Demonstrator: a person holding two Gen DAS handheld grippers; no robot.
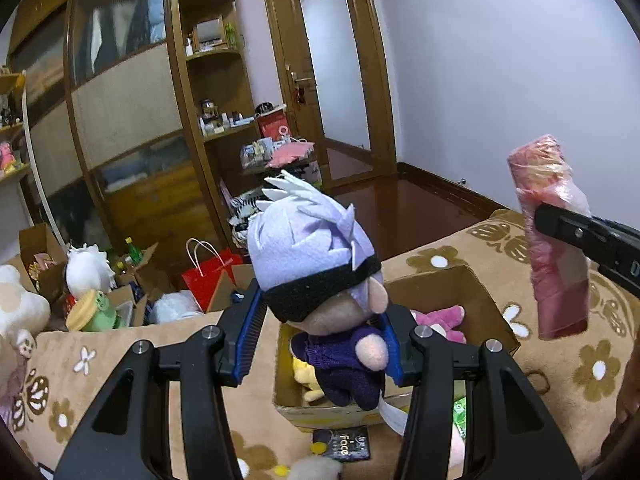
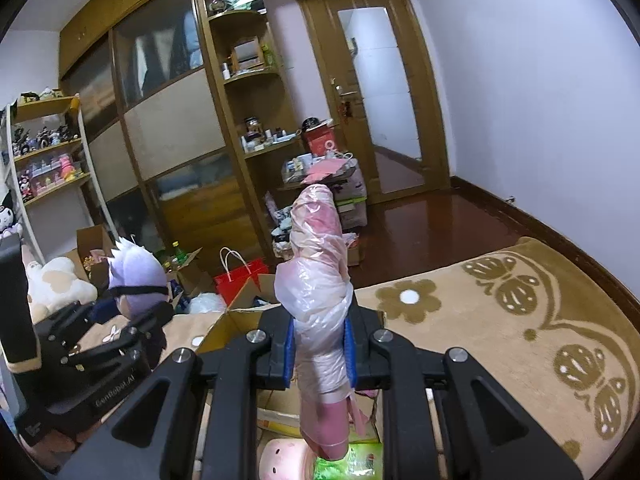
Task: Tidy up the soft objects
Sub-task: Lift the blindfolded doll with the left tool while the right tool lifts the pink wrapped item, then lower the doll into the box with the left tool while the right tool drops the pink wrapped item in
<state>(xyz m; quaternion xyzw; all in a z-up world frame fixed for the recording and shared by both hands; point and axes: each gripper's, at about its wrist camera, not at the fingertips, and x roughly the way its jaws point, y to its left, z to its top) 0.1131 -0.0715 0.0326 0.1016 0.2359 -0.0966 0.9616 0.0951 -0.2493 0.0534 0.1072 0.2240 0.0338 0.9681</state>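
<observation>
The cardboard box [image 1: 448, 280] on the floral blanket [image 1: 560, 360] is the landmark. Above its near-left corner the left gripper [image 1: 320, 344] has its jaws closed narrowly on the plush doll [image 1: 316, 264], pinching the purple knit body while the big felt head stands clear above the pads. To the right of the box, and higher, the right gripper [image 2: 320, 344] clamps the wrapped pink roll [image 2: 318, 292] upright, jaws nearly together.

The step in hand looks like bringing both items over the box for dropping in. To do it well, carry each fully past the box's rim before letting go, because the top-heavy doll will tip head first, and release low so it settles beside the pink plush [image 1: 440, 320] and the yellow toy [image 1: 304, 372] already inside.

The doll is soft felt and knit with 1 black band round the head. The roll is a firm cylinder under loose, crinkled, slippery film; what it holds is unclear, possibly rolled cloth.
</observation>
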